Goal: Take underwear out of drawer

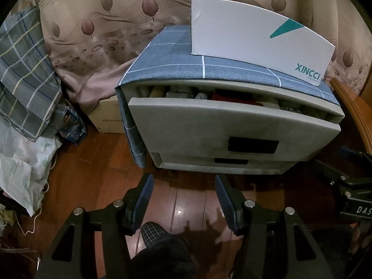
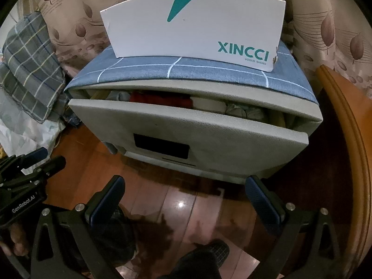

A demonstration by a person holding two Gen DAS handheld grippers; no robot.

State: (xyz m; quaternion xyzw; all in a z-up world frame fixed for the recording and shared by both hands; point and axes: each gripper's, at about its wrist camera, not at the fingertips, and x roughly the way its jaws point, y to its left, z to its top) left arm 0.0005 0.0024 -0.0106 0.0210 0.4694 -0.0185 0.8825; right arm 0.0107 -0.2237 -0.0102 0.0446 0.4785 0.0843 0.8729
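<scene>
Lettering first: "XINCCI" in teal runs along the lower right of the white shoe box (image 2: 193, 26), with "VOGUE SHOES" in small print beneath it in the right wrist view, and a teal wedge shape sits above the word. The box stands on the back part of the cabinet's top, on the blue checked cloth (image 2: 139, 69) that covers it. On your left gripper's body, at the left edge of the right wrist view, you can read "GenRobot.AI"; on your right gripper's body, at the right edge of the left wrist view, only "DAS" shows before the frame cuts it off. The cardboard box (image 1: 107, 116) on the floor left of the cabinet carries a line of print too small to read.

Your drawer (image 2: 209, 137), the top one of the grey cabinet, stands pulled part way out, its long axis running left to right across both views and its front panel facing you. The underwear (image 2: 160, 100) lies inside, seen through the gap behind the front panel: folded pieces packed in a row along that same left-right line, a red one near the middle, pale and grey ones either side. Which way any single piece points you cannot tell.

Your left gripper (image 1: 183, 200) hangs over the wooden floor (image 2: 186, 200) in front of the cabinet, fingers well apart, nothing between them. Your right gripper (image 2: 183, 200) sits likewise, fingers spread wide and empty.
</scene>
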